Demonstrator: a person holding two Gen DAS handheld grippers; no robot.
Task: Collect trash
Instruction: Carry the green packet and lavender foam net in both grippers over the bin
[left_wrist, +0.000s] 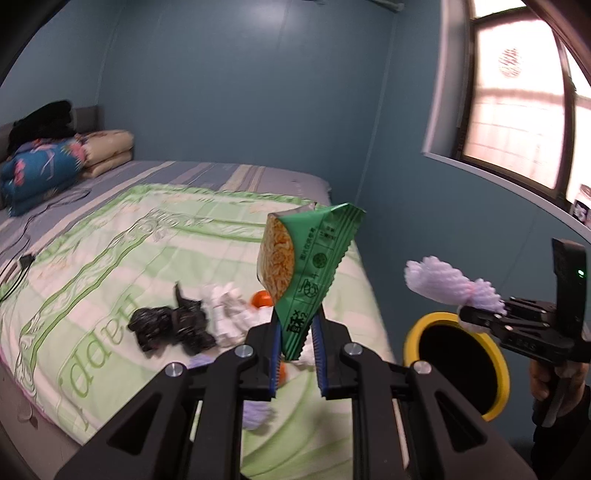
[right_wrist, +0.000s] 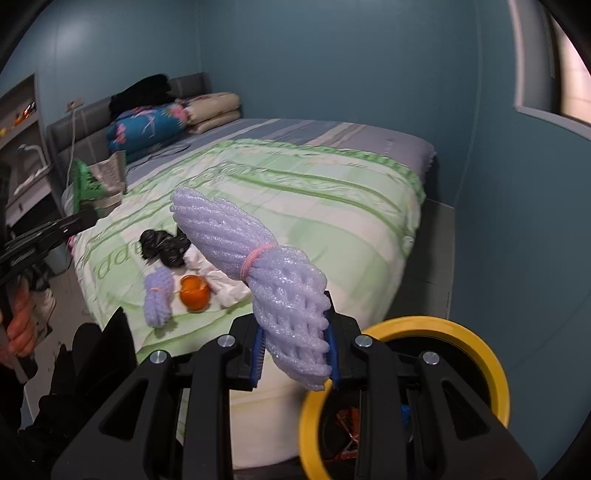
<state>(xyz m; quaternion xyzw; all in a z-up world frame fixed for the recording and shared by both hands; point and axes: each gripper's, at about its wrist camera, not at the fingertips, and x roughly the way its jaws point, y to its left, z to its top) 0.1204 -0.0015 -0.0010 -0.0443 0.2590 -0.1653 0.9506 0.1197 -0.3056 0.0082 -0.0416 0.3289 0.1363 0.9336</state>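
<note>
My left gripper (left_wrist: 297, 332) is shut on the bottom edge of a green snack wrapper (left_wrist: 310, 266), which stands up above the bed. My right gripper (right_wrist: 295, 345) is shut on a purple foam net (right_wrist: 266, 273) tied with a pink band; the same foam net (left_wrist: 450, 286) hangs over the yellow-rimmed bin (left_wrist: 496, 391) at the right of the left wrist view. That bin (right_wrist: 476, 343) stands beside the bed's corner, with wrappers inside. On the quilt lie a black plastic bag (right_wrist: 164, 245), white crumpled paper (right_wrist: 225, 282), an orange cup (right_wrist: 194, 291) and a second purple foam net (right_wrist: 159, 297).
The bed with its green quilt (right_wrist: 332, 206) fills the middle; folded blankets (right_wrist: 155, 127) lie at the headboard. A blue wall and a window (left_wrist: 517, 110) are at the right. A shelf unit (right_wrist: 22, 147) stands at the left, and a cable (left_wrist: 22, 254) lies on the bed.
</note>
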